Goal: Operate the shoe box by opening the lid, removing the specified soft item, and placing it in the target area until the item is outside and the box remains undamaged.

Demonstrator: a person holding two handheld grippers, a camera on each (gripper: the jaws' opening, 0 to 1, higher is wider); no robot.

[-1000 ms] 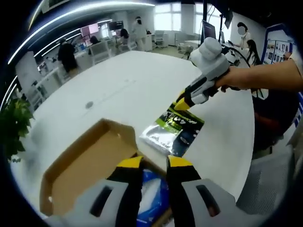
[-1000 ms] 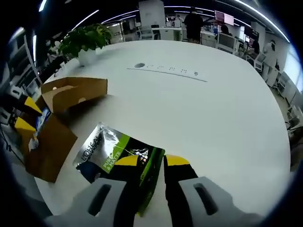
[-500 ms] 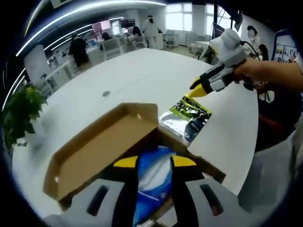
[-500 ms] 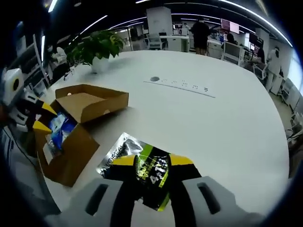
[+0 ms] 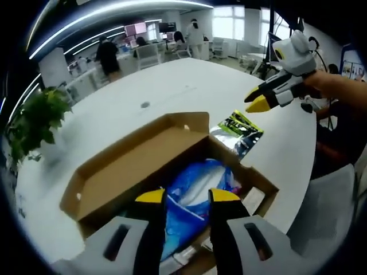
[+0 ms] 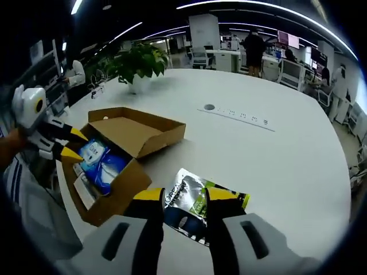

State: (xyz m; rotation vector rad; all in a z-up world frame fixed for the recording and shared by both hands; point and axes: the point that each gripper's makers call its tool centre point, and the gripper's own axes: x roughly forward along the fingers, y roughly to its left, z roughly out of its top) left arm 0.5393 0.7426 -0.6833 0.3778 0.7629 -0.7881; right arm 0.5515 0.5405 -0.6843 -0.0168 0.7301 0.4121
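The cardboard shoe box (image 5: 109,177) stands open on the white table, its lid (image 5: 137,157) folded back flat. A blue soft pack (image 5: 198,192) lies inside it. My left gripper (image 5: 187,197) hovers just above that pack, jaws open, nothing between them. A green and silver pouch (image 6: 200,200) lies flat on the table beside the box (image 6: 123,186). My right gripper (image 6: 187,196) hangs above the pouch, open and not touching it. It also shows at the upper right of the left gripper view (image 5: 259,99). The left gripper (image 6: 64,143) sits at the box's near end.
A potted plant (image 6: 140,63) stands at the table's far side, with a round socket plate (image 6: 209,107) set into the top. The table edge (image 5: 298,172) runs close behind the pouch. People and desks fill the office behind.
My right gripper has let go of the pouch and lifted away from it. The left gripper's jaws have spread a little, and its view has drawn back over the open box.
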